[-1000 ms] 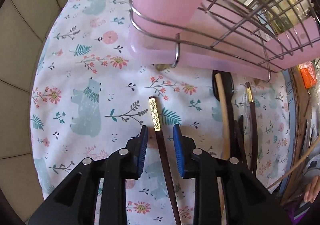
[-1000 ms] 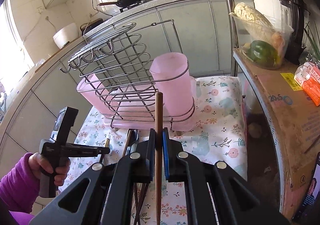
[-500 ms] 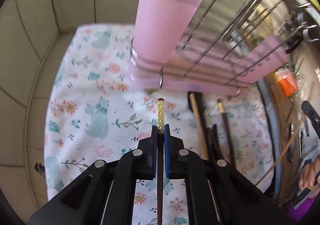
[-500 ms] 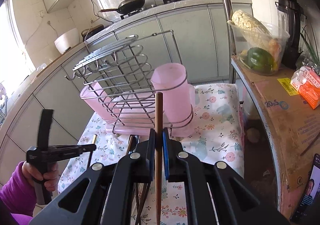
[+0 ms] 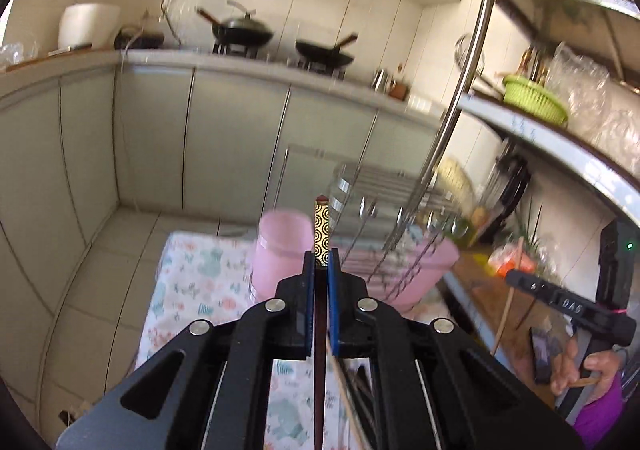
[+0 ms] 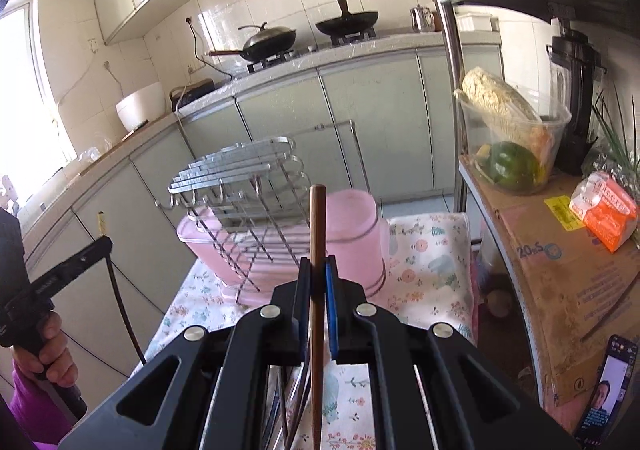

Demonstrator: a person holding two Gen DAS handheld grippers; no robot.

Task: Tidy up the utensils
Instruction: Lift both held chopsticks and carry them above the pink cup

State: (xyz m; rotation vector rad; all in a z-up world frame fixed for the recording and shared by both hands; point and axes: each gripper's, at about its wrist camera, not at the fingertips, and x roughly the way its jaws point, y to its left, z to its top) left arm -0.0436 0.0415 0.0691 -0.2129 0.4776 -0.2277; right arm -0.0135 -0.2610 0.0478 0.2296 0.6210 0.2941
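Left gripper [image 5: 321, 264]: clamped on dark, gold-tipped chopstick [image 5: 321, 232]. Right gripper [image 6: 318, 270]: clamped on plain wooden chopstick [image 6: 317, 218], upright.

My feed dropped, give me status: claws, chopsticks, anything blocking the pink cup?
Left claw shut on gold-tipped chopstick. Right claw shut on brown chopstick. Pink cup ahead in wire rack, top clear.
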